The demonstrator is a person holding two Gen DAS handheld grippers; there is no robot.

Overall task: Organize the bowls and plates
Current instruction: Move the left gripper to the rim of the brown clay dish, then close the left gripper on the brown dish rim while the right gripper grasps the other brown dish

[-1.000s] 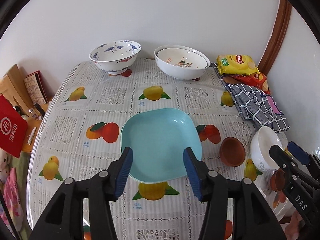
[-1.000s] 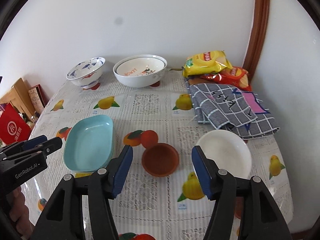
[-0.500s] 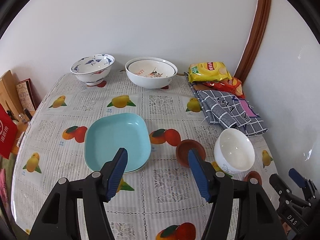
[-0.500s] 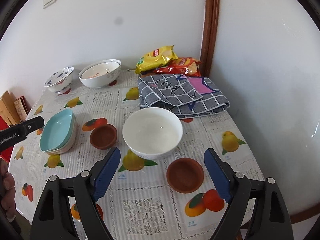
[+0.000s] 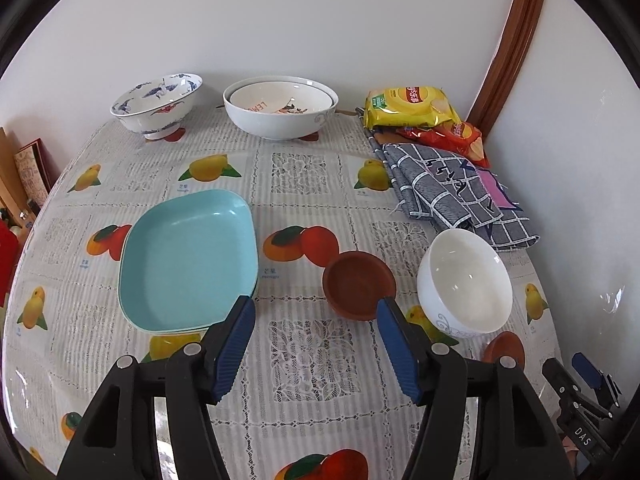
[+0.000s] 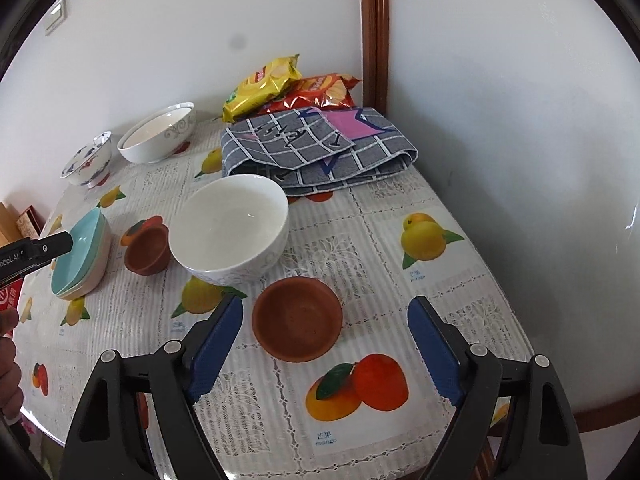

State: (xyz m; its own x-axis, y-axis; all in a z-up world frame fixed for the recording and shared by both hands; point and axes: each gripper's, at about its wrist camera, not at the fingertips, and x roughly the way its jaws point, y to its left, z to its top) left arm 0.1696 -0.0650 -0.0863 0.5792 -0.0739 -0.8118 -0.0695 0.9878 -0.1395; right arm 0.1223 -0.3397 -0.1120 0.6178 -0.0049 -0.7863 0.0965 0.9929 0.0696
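Note:
A stack of teal square plates [image 5: 188,256] [image 6: 80,256] sits mid-table. To its right stand a small brown dish [image 5: 359,286] [image 6: 146,248], a white bowl [image 5: 464,280] [image 6: 230,226] and a second brown dish [image 5: 505,350] [image 6: 298,324]. My left gripper [image 5: 314,312] hovers open over bare cloth, its right finger just in front of the first brown dish. My right gripper [image 6: 325,308] is open wide, and the second brown dish lies between its fingers untouched. Nested white bowls [image 5: 280,112] and a blue-patterned bowl [image 5: 158,104] stand at the back.
Yellow and red snack bags [image 5: 408,106] [image 6: 264,84] and a folded grey checked cloth [image 5: 444,188] [image 6: 316,148] fill the back right corner by the wall. The table's rounded edge [image 6: 516,336] runs close on the right. Boxes and red packaging stand off the left edge.
Both grippers have swung to the right along the table. The right jaws have spread wider, and the second brown dish now lies between them. The left gripper has left the teal plates.

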